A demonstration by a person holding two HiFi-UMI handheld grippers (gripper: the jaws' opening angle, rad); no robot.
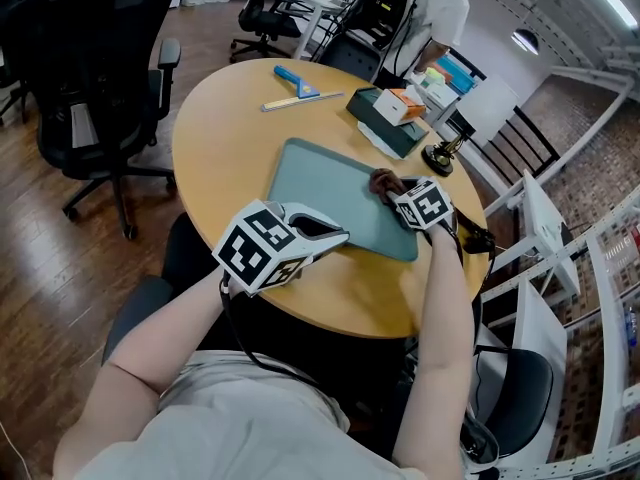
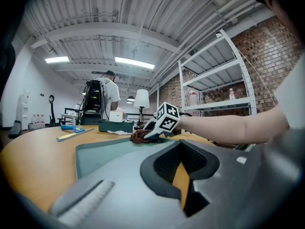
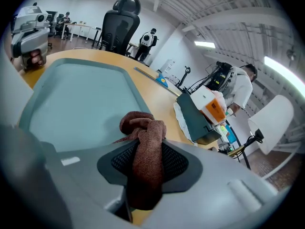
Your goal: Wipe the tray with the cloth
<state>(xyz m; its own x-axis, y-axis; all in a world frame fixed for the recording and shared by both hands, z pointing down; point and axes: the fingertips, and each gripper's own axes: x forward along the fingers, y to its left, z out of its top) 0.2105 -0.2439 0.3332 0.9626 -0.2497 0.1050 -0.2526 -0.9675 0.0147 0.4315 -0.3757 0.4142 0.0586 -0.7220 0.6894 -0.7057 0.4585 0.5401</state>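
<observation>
Round and wooden, the table (image 1: pixel 225 148) filled the middle of the head view, with a plank floor around it.

Nearest us, at lower centre, the left gripper (image 1: pixel 325 236) lay at the near corner of the grey-green tray (image 1: pixel 320 183). In its own view its jaws stood narrowly apart, a sliver of tabletop showing between them and nothing held.

Just right of centre, the right gripper (image 1: pixel 395 194) was pitched down over the tray's right side. Its jaws were pinching the brown cloth (image 3: pixel 140 123), a wad of which bulged past the tips onto the tray.

We judged the cloth soft, light and limp, likely to bunch or drag rather than slide. It is best gripped at its gathered middle, so a pad of it stays under the tips. The tray looked stiff, smooth and light, so it might skate on the table. Its near rim seemed the place to steady it.

Farther off, toward the upper centre, lay a blue squeegee (image 1: pixel 297 81) and a long pale strip (image 1: pixel 300 100). To their right sat a dark box (image 1: pixel 385 120) with an orange-and-white carton (image 1: pixel 402 104) on top. A person (image 1: pixel 435 8) stood at the upper right.

We could read no writing. The carton's print was too small, and the grippers' cubes bore only black-and-white squares.
</observation>
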